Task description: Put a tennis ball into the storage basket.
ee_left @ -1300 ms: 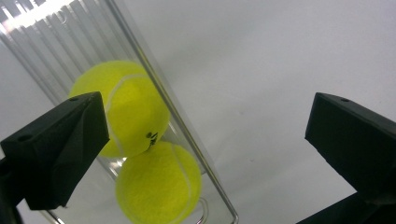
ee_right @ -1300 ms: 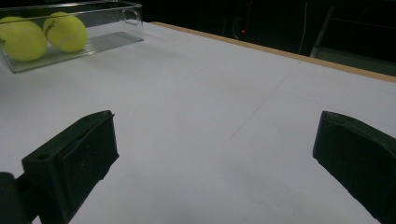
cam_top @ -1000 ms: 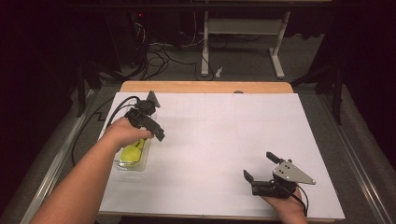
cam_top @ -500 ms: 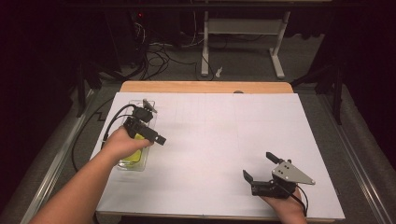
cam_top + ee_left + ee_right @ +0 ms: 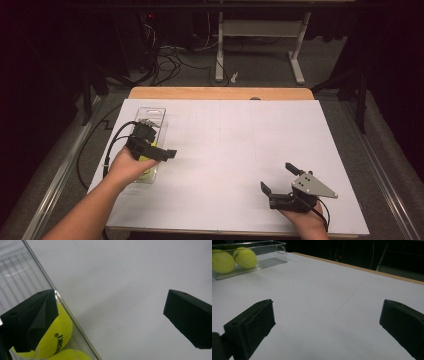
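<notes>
Yellow tennis balls (image 5: 53,340) sit in the clear plastic bin (image 5: 150,131) at the table's left, left gripper (image 5: 167,154) hovering over it with jaws apart, probably lining up a grab, while the right gripper (image 5: 277,177) idles near-right, also apart.

Lighting: we see the white table (image 5: 240,150) evenly bright from overhead, the surrounding floor (image 5: 260,65) dim to black. Shadows soft. We note slight softness throughout; glare streaks on the clear box (image 5: 22,277); near jaws blurred.
</notes>
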### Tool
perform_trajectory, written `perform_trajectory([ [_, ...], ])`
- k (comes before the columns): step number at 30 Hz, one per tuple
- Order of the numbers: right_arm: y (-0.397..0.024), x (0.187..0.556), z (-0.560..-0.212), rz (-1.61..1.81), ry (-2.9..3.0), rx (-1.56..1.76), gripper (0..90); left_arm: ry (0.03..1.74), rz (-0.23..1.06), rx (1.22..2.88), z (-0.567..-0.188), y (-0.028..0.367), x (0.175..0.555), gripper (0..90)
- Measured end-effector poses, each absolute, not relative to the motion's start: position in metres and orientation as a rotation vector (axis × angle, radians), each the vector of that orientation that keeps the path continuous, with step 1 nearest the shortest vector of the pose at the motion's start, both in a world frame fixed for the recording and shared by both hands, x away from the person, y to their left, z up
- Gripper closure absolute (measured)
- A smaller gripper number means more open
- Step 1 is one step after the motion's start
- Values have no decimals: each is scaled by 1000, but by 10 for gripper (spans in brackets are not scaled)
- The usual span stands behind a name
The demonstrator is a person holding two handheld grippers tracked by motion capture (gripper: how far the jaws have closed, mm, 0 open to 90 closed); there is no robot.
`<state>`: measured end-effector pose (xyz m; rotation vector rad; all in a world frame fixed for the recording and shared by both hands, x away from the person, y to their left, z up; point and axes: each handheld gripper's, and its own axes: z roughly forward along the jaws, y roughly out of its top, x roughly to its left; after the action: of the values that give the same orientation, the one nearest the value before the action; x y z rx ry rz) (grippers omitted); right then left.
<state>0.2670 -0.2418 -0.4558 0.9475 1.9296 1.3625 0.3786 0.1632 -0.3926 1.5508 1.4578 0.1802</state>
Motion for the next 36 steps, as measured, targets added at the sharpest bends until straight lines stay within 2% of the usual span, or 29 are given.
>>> perform_trajectory([
  [21,-250,270,-457,1362,1899,995,5,1189,263,1350,-402,189,332,4],
  [30,-255,272,-457,1360,1878,1016,5,1127,315,1286,-409,198,314,3],
  [36,-256,272,-456,1356,1865,1026,5,1080,290,1238,-411,208,303,4],
])
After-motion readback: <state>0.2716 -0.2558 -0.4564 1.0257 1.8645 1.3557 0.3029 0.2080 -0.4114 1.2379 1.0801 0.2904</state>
